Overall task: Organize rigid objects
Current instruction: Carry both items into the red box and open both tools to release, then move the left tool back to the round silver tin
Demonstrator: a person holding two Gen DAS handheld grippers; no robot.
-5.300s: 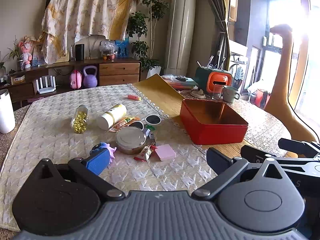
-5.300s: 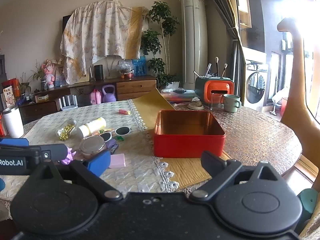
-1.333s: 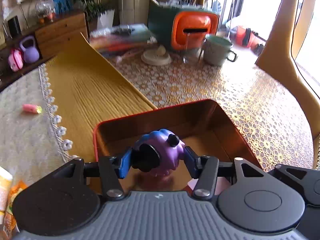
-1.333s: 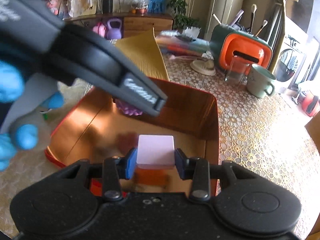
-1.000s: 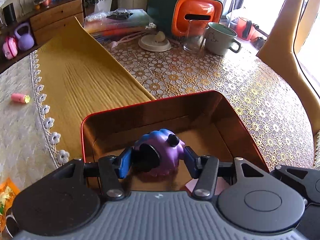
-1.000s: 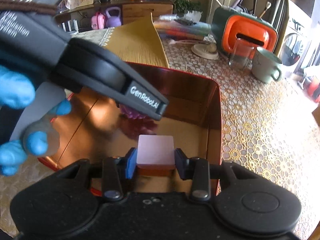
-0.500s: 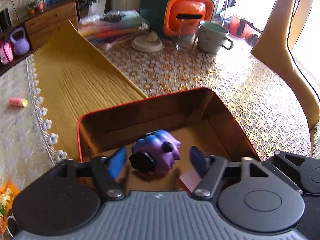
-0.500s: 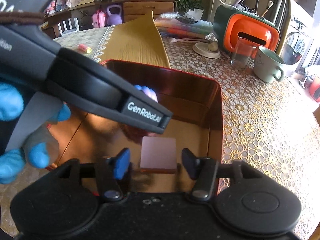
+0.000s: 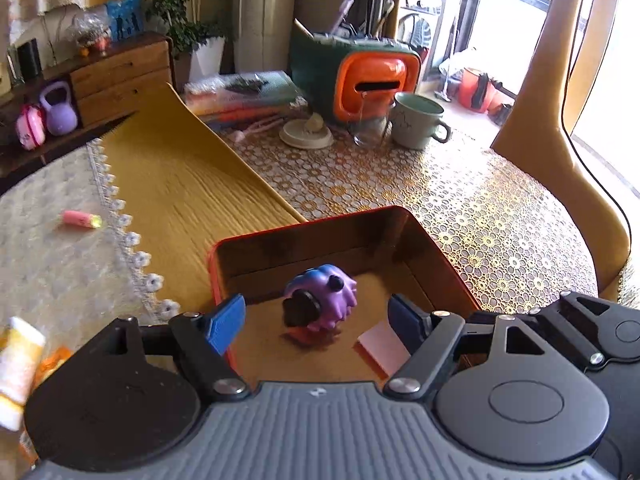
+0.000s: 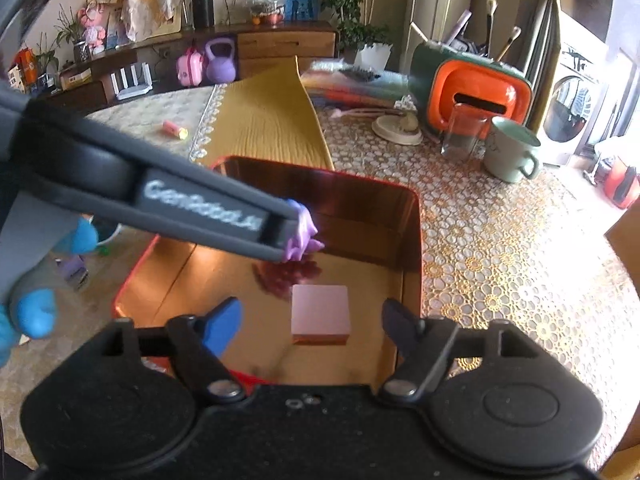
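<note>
Purple knobbly plastic toy (image 9: 320, 300) and pink square block (image 10: 320, 314) are left lying inside the red metal tin (image 9: 440, 256), released by the wide-spread left claw (image 9: 316, 316) and the opening right claw (image 10: 312, 320) for tidy storage.

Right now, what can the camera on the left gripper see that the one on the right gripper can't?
Only the left wrist view shows the white-and-yellow bottle at its left edge and the purple toy's black knobs. Only the right wrist view shows a blue-gloved hand and the washing machine. Both show the red tin, the toy and the pink block inside it.
</note>
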